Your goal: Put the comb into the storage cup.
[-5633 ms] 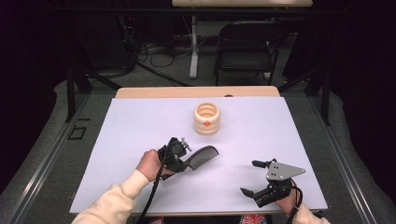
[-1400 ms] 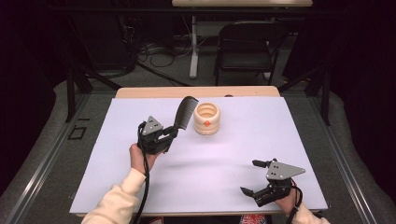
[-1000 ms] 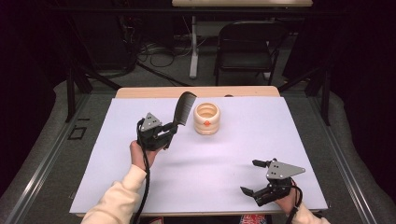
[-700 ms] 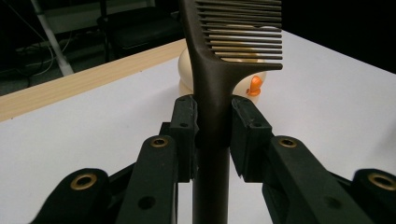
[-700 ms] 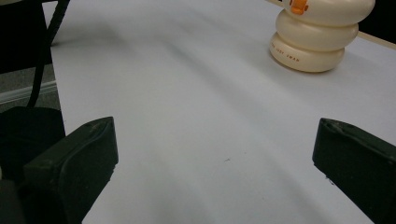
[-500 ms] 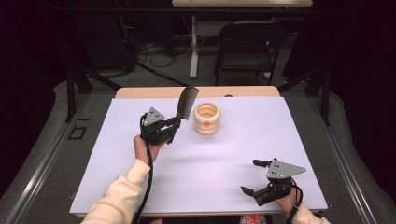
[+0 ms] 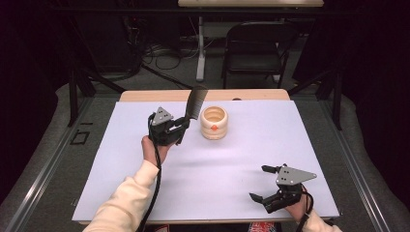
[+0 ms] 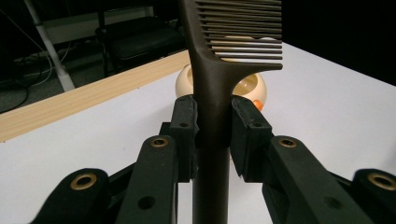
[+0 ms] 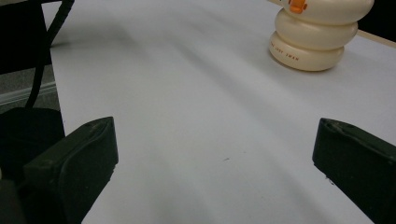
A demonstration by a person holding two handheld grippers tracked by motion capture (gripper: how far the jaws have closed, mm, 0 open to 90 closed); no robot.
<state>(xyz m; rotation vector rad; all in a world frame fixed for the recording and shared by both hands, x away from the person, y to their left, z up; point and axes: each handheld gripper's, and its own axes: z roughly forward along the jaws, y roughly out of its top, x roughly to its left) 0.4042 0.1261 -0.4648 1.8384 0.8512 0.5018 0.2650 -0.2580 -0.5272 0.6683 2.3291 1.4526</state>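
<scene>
Standing upright by its handle in the clamped left gripper [image 7: 180, 129]: comb [image 7: 195, 102], now carried farther back, teeth just beside the cream holder [image 7: 214, 123] on the white table [image 7: 300, 140]. Resting spread wide near the front edge, unmoved: right gripper [image 7: 260, 184].

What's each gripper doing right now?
Left gripper: shut on the dark plastic comb by its handle.
Right gripper: open, holding nothing.
</scene>
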